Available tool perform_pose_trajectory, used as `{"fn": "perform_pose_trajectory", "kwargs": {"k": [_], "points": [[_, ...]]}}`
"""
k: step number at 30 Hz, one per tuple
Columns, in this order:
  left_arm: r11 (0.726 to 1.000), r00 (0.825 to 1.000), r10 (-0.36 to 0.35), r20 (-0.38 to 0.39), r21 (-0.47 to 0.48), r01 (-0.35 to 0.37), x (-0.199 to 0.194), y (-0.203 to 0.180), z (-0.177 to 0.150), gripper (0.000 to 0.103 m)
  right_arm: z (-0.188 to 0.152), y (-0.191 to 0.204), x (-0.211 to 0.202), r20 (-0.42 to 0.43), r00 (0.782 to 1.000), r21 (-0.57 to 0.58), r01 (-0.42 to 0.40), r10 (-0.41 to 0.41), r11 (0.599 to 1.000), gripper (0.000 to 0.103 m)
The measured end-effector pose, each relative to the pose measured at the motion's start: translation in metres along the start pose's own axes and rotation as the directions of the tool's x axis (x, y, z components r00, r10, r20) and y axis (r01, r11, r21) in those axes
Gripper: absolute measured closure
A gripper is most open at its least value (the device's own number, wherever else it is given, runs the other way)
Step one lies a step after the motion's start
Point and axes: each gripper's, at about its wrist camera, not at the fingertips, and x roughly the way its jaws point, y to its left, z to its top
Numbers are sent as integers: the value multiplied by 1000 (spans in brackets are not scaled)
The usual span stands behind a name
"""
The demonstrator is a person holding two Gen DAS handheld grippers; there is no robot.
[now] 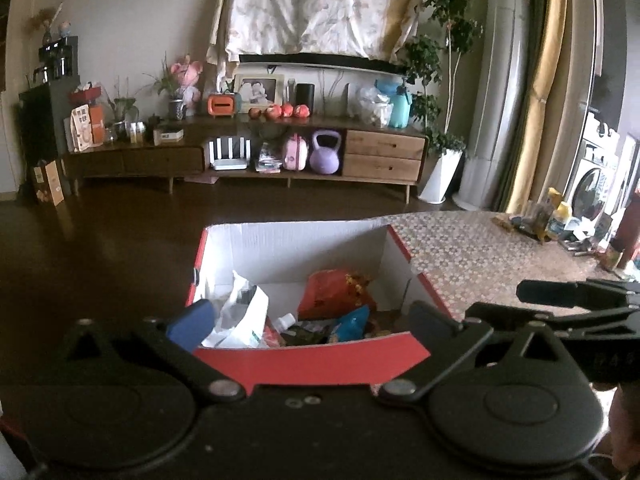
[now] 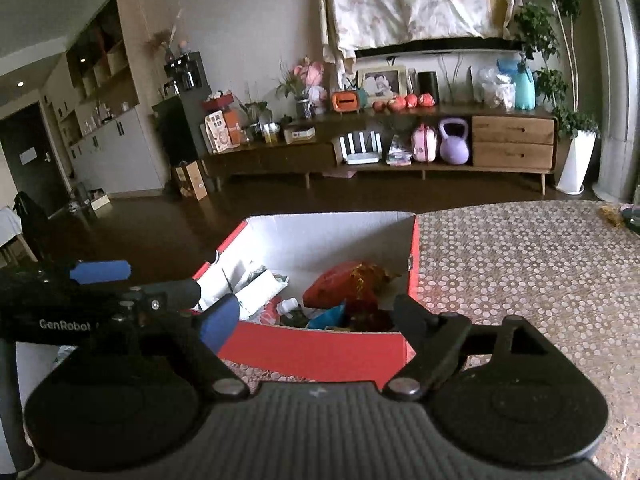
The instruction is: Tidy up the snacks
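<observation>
Snacks [image 1: 336, 300] are lying loose inside the red box [image 1: 320, 364] on the patterned bench [image 1: 460, 248], and with the left gripper [image 1: 312, 320] and right gripper [image 2: 316, 316] both hanging apart and empty over it, one is risking clipping the near wall and shoving the box.

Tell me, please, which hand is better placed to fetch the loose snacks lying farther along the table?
Probably the right: its gripper is open and empty, on the side of the red box nearer the snack pile.
</observation>
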Motion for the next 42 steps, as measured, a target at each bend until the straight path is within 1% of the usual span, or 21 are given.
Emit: {"fn": "perform_pose_trajectory", "kwargs": {"k": [4, 9, 15, 17, 21, 42], "points": [[1000, 1000, 2, 4, -17, -2, -7, -1, 3, 0, -3, 1, -15, 20, 1000, 11, -2, 1, 1000, 18], [1000, 1000, 9, 9, -23, -9, -18, -1, 2, 0, -7, 3, -30, 34, 999, 10, 15, -15, 1000, 18], [999, 999, 45, 8, 11, -45, -30, -10, 2, 0, -10, 2, -42, 19, 998, 12, 52, -52, 999, 18], [998, 998, 58, 4, 9, -58, -33, -10, 3, 0, -11, 2, -45, 16, 999, 9, 49, -49, 999, 18], [998, 998, 55, 6, 0, -55, -39, -10, 4, 0, -12, 6, -52, 25, 999, 7, 42, -42, 999, 18], [997, 997, 71, 11, -13, -71, -56, -9, 8, 0, -9, 13, -61, 24, 998, -13, 57, -57, 998, 18]]}}
